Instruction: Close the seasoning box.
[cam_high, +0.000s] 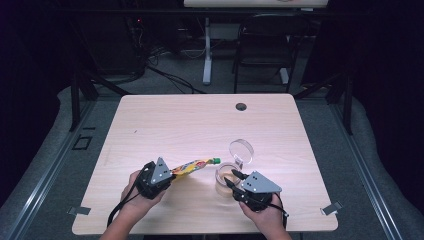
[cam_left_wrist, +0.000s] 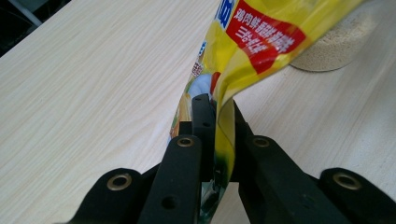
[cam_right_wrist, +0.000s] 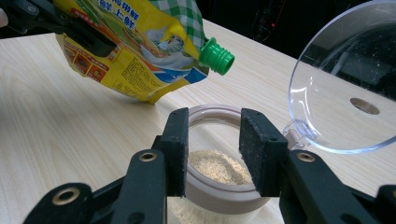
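A yellow spouted pouch (cam_high: 192, 166) with a green cap (cam_high: 216, 160) hangs level over the wooden table (cam_high: 175, 125). My left gripper (cam_high: 171, 173) is shut on its bottom end. In the left gripper view the jaws (cam_left_wrist: 218, 105) pinch the pouch (cam_left_wrist: 261, 32) flat. A small clear jar (cam_high: 223, 173) of pale granules stands just right of the cap, its clear hinged lid (cam_high: 241, 150) flipped up. My right gripper (cam_high: 231, 178) is shut on the jar. In the right gripper view the pads (cam_right_wrist: 215, 116) sit on either side of the jar's rim (cam_right_wrist: 219, 191), and the capped spout (cam_right_wrist: 215, 56) points above its mouth.
A round cable hole (cam_high: 241, 106) sits near the table's far edge. Beyond the table stand a black folding chair (cam_high: 265, 45) and a white desk leg (cam_high: 206, 50). Dark frame rails run along both sides of the table.
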